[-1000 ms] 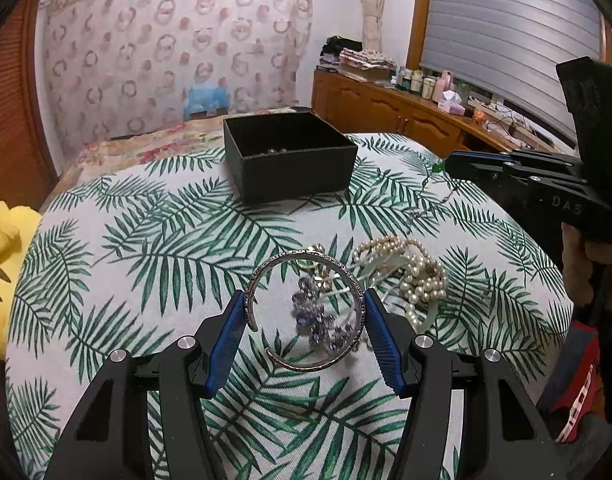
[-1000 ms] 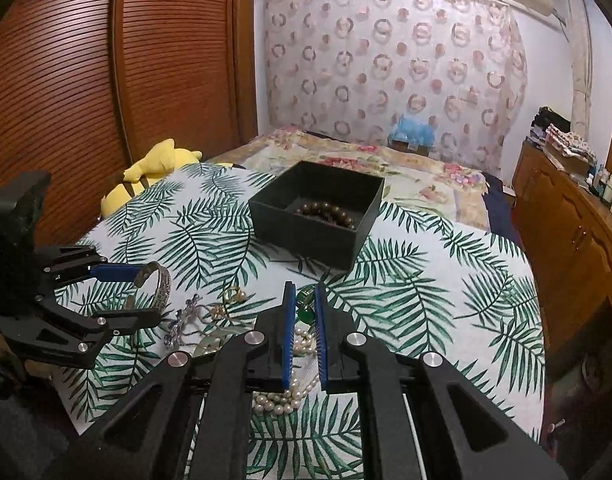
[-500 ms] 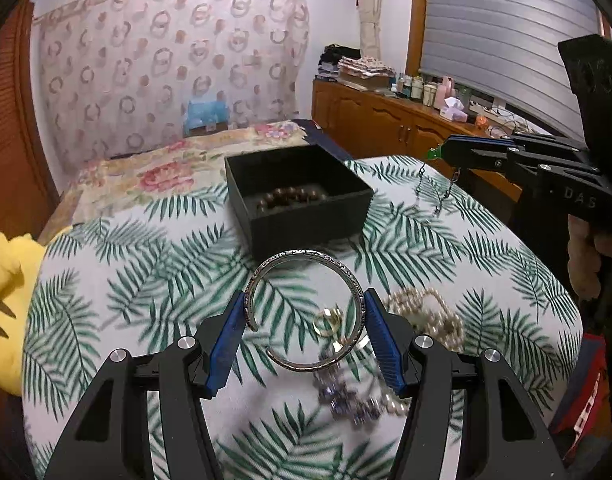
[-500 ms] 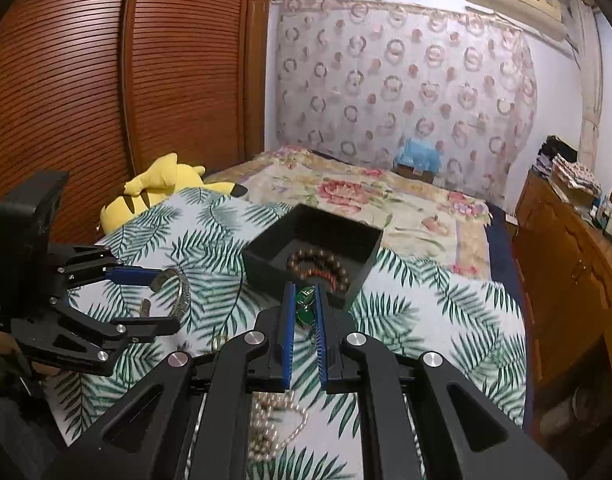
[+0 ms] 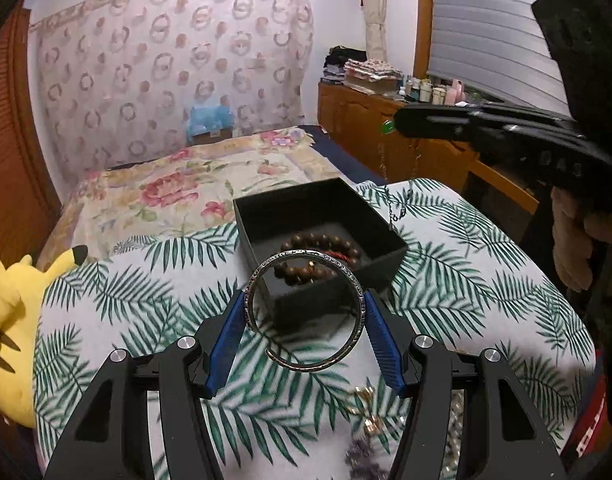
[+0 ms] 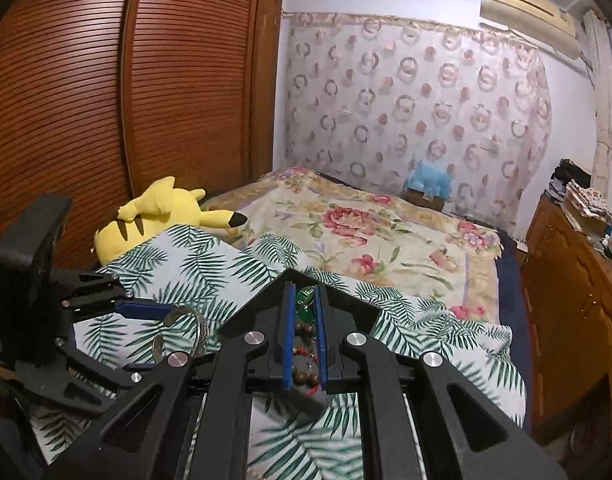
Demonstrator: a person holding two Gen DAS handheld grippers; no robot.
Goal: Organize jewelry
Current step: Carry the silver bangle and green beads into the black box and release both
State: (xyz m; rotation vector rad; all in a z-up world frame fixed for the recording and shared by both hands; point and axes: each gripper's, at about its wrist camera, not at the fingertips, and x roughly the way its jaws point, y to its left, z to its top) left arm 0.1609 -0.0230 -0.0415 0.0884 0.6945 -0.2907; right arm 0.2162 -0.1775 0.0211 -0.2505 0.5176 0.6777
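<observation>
The left gripper (image 5: 304, 322) has its jaws squeezed on the two sides of a silver bangle (image 5: 304, 308), held up in the air just on the near side of the black box (image 5: 370, 216). The box sits on the worktop (image 5: 486, 280) with the leaf cloth, and brown beads (image 5: 326, 246) lie inside it. The right gripper (image 6: 305, 312) has its jaws pinched on a green pendant (image 6: 305, 304), whose thin chain (image 5: 394, 196) hangs down by the box's far right edge. A yellow plush toy (image 6: 162, 212) lies far left.

Leaf-print table (image 5: 486, 280), black box (image 5: 370, 236) atop
</observation>
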